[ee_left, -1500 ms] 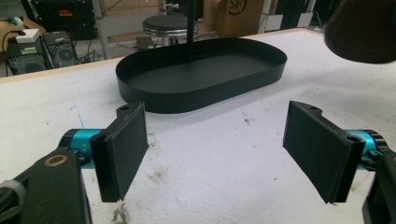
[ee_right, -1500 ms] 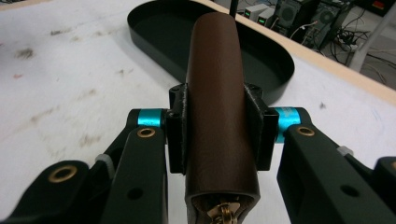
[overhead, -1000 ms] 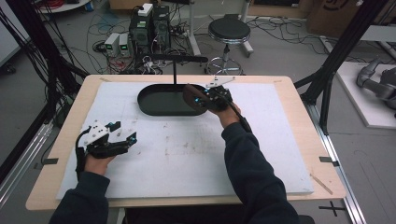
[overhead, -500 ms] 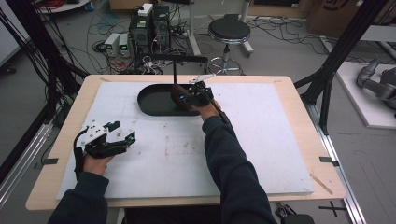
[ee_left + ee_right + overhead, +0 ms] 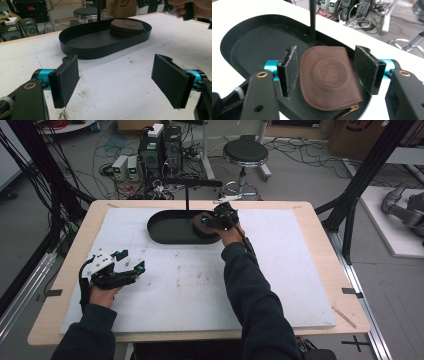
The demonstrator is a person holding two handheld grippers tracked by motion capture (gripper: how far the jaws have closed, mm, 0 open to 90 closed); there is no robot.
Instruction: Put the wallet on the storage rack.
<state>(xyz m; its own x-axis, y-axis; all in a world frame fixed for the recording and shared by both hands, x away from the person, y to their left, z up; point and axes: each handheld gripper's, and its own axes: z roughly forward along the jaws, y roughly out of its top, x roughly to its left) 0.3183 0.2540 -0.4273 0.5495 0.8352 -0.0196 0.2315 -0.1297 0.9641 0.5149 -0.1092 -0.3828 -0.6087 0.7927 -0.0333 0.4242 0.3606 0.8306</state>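
From the high view, a black oval tray (image 5: 170, 227) sits at the far middle of the white table (image 5: 280, 270), with a thin black post (image 5: 187, 197) standing up at its far rim. A round stool (image 5: 245, 154) and boxes of electronics (image 5: 160, 150) stand on the floor beyond. The right gripper (image 5: 212, 221) hovers over the tray's right end, above a brown leather pouch (image 5: 200, 222). The left gripper (image 5: 131, 272) rests well apart from the tray, near the table's left front.

In the left gripper view, the two black pads stand wide apart over bare table, with nothing between them. The tray (image 5: 82, 48) lies ahead, the pouch (image 5: 127, 26) at its right end, and the person's other hand (image 5: 192, 8) is above it.

In the right gripper view, the pouch (image 5: 329, 77) lies flat in the tray (image 5: 249, 47), just in front of the post (image 5: 312, 20). The jaws have just been opening and now stand on either side of the pouch, the left pad close against its edge, the right one slightly clear; they do not squeeze it.
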